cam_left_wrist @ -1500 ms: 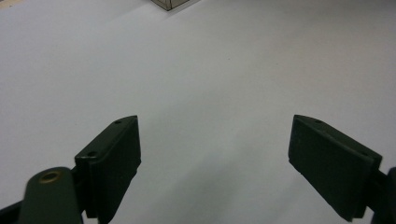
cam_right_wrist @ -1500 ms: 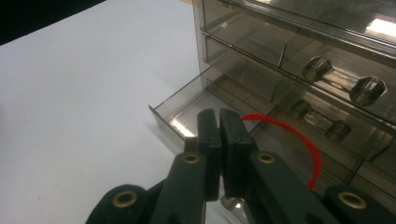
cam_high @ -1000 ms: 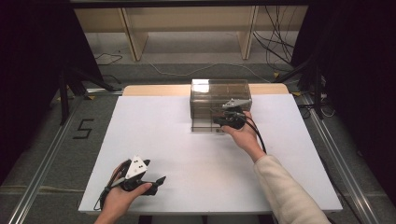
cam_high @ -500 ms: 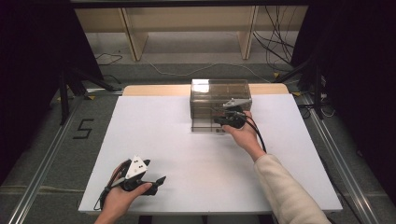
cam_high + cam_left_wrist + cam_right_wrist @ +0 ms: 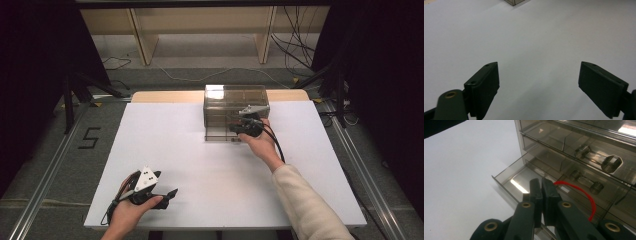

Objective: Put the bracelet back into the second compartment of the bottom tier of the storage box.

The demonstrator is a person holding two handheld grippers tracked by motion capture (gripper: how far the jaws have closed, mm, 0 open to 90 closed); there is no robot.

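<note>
Two grippers are at work over a white table, one in each hand. Toward the table's near left corner, the left hand holds the left gripper low over the bare surface, its jaws spread wide apart with nothing between them, as the left gripper view shows. Farther right, against the far edge, stands a smoky clear plastic drawer box, and its bottom drawer is slid partly out toward the person. The right hand, in a pale sleeve, has the right gripper at the front of that box. In the right gripper view the jaws of this gripper are pressed together at the open drawer; whether they pinch its front edge cannot be told. A red cord arcs just beside them on the right. Round knobs show on the closed drawers above.
</note>
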